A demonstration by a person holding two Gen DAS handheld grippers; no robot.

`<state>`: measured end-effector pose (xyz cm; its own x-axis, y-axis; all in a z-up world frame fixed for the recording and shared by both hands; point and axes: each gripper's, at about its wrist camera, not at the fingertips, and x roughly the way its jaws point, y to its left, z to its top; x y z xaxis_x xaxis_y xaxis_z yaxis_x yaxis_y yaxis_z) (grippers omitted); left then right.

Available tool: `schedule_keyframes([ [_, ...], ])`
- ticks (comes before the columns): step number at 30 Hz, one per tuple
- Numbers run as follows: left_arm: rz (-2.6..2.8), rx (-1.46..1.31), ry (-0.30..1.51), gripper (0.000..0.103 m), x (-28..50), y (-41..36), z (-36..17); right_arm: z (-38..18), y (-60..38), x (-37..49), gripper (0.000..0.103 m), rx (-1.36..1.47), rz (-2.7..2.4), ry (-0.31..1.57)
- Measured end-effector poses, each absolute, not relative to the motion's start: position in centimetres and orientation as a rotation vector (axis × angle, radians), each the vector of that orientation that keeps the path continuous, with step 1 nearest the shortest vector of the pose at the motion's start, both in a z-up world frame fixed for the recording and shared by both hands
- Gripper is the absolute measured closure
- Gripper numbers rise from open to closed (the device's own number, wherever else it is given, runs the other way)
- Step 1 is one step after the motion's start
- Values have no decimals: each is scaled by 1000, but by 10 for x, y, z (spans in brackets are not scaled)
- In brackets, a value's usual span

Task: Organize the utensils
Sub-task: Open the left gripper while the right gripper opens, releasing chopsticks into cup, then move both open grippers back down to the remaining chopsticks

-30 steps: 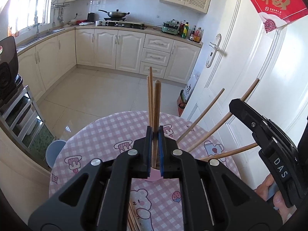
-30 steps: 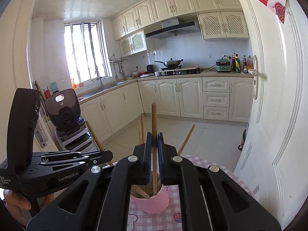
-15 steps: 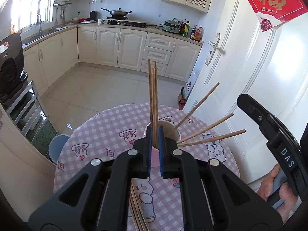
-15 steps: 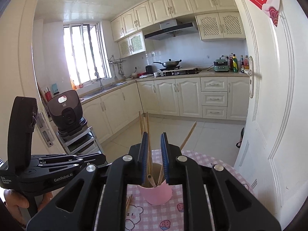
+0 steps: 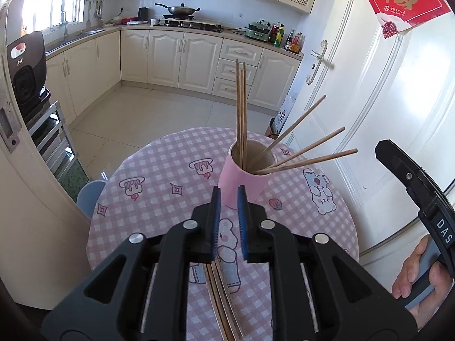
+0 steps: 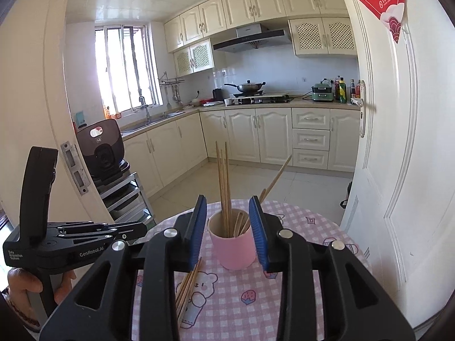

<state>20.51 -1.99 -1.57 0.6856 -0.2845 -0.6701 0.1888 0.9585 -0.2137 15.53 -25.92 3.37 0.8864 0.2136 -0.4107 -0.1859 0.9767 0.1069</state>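
Two grippers hang over the round table [image 5: 142, 199] with its pink checked cloth. The left gripper [image 5: 228, 221] has its blue-padded jaws a little apart with nothing between them, poised just short of the pink cup [image 5: 241, 183]. Beneath it lies a bundle of loose chopsticks [image 5: 224, 298] flat on the cloth, running back under the tool. The right gripper [image 6: 229, 227] stands wide open, its pads framing the pink cup [image 6: 234, 251] from either side without touching it, so far as the fisheye lets one judge. The loose chopsticks [image 6: 187, 287] show here at the cup's left.

In the cup stand the sorted chopsticks [image 5: 241, 113]: three or so upright together, three more leaning out toward the door. Seen from the right wrist, the upright ones [image 6: 223, 187] rise above the rim.

On the left tool's body, seen from the right wrist, the print reads "GenRobot.AI" and "Data Acquisition System"; the right tool's handle, seen from the left wrist, carries "DAS".

Farther off, a dark appliance [image 5: 25, 76] sits on a metal rack, marked with what looks like "HI". On the white door [image 5: 369, 99] hangs a red paper [image 5: 403, 0] with a gold 福 character; the small print beneath it is unreadable.
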Motion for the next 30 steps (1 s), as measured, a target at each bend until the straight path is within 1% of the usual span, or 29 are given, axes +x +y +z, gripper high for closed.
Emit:
schedule_keyframes([
  [1, -255, -136, 772, 74, 203, -16, -19, 31, -258, 152, 74, 67, 211, 437],
  [2, -246, -136, 770, 51, 201, -13, -22, 27, -256, 148, 74, 71, 215, 445],
  [3, -235, -137, 758, 43, 198, -10, -24, 24, -255, 146, 74, 73, 220, 452],
  [4, -224, -137, 746, 42, 196, -8, -26, 21, -252, 143, 74, 72, 227, 457],
  [11, -208, -124, 845, 41, 201, 4, -62, -21, -234, 147, 74, 65, 261, 552],
  [16, -211, -152, 992, 42, 216, 10, -101, -63, -221, 169, 74, 65, 276, 677],
  [21, -210, -148, 1078, 42, 227, 7, -131, -103, -218, 188, 74, 116, 292, 806],
  [24, -198, -127, 1091, 42, 232, 1, -144, -119, -218, 194, 74, 136, 296, 855],
  [30, -174, -97, 1170, 42, 247, -7, -174, -132, -222, 199, 72, 145, 295, 889],
])
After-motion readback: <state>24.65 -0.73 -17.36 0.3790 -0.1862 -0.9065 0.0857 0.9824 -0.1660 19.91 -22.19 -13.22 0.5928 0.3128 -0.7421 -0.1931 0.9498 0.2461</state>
